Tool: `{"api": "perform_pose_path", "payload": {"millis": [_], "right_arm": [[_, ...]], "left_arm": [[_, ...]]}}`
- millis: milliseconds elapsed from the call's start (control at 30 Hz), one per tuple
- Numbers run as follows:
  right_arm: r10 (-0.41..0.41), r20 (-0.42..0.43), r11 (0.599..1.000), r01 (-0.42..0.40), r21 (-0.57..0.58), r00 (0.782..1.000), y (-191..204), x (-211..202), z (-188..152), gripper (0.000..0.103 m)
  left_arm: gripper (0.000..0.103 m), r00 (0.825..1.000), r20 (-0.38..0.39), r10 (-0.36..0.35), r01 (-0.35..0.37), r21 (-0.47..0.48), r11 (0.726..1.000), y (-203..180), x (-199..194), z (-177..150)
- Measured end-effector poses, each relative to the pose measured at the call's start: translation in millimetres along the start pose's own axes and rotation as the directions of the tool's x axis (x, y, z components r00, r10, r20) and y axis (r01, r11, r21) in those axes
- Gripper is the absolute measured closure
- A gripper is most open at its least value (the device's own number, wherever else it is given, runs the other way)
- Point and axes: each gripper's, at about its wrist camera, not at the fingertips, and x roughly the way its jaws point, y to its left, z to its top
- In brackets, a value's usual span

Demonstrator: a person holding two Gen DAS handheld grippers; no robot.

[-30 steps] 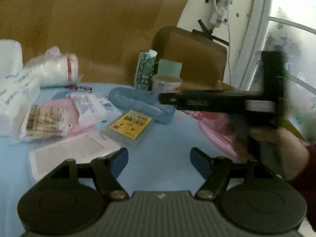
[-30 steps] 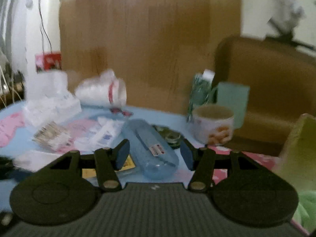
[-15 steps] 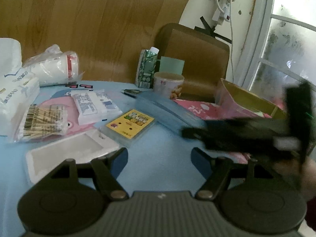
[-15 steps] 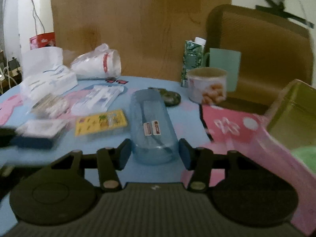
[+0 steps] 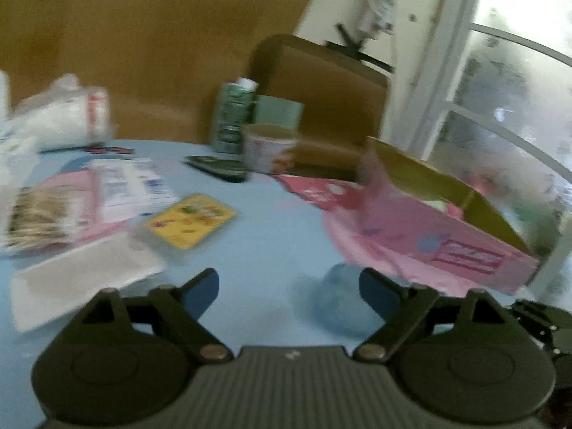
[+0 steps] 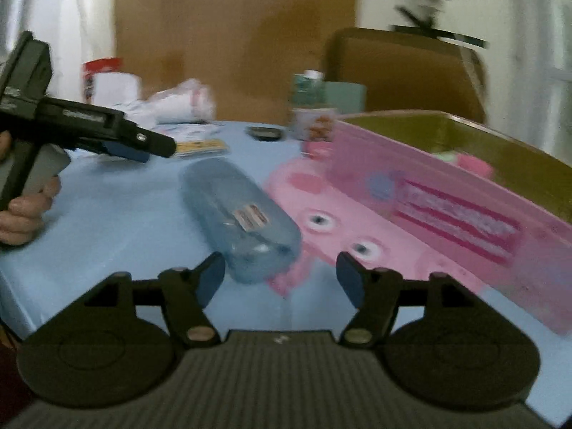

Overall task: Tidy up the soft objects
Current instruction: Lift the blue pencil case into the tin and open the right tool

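Currently the counter [image 6: 107, 214] carries the open pink box [image 6: 447, 193] on its right side. The blue pouch [image 6: 239, 221] lies flat just left of the box, its near end just ahead of the right gripper [image 6: 280, 275]. Right fingers have just spread and grip nothing; left gripper [image 5: 289, 287] likewise widened, empty. Step looks like a repositioned pouch before boxing. Next move likely calls for a re-grasp across its width, then a lift over the box wall.
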Motion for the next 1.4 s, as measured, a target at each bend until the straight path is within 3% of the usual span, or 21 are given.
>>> {"api": "perform_pose_path", "payload": {"millis": [133,267,367,433,600,767,1000,1167,1233,1300,1400], "right_arm": [[0.014,0.029,1.0,-0.014,0.015,0.999,2,-3,3,0.032],[0.041,0.02,0.999,-0.041,0.019,0.999,12,10,7,0.032],[0.051,-0.003,0.998,-0.051,0.041,0.999,13,23,4,0.034],[0.015,0.023,0.999,-0.016,0.044,1.0,14,21,1,0.042],[-0.023,0.093,0.995,0.013,0.099,0.995,-2,2,2,0.042],[-0.16,0.213,0.985,0.144,0.09,0.964,-21,-33,19,0.042],[-0.332,0.235,0.939,0.297,0.173,0.913,-77,-46,28,0.041],[-0.391,0.2,0.912,0.351,0.211,0.898,-105,-26,31,0.041],[-0.442,0.187,0.89,0.402,0.218,0.877,-115,-18,32,0.041],[-0.486,0.17,0.865,0.444,0.232,0.857,-123,-12,34,0.041],[-0.478,0.183,0.861,0.418,0.288,0.859,-127,-17,31,0.041]], "left_arm": [[0.014,0.998,-0.041,-0.041,0.042,0.018,0.999,-21,17,3],[0.021,0.996,-0.08,-0.046,0.049,0.035,0.998,-33,27,-3],[0.027,0.991,-0.09,-0.095,0.094,-0.011,0.995,-32,31,-5],[0.027,0.993,-0.088,-0.074,0.074,-0.003,0.997,-37,30,-4],[0.028,0.992,-0.051,-0.116,0.119,0.058,0.991,-62,27,14],[0.028,0.982,0.021,-0.188,0.182,0.16,0.97,-114,38,50],[0.026,0.968,0.059,-0.242,0.213,0.309,0.927,-193,88,72],[0.021,0.982,0.033,-0.188,0.169,0.305,0.937,-216,132,79],[0.02,0.989,0.021,-0.145,0.132,0.309,0.942,-219,142,78],[0.02,0.993,0.018,-0.116,0.104,0.312,0.944,-215,143,77],[0.02,0.995,0.03,-0.092,0.078,0.312,0.947,-203,132,75]]}}
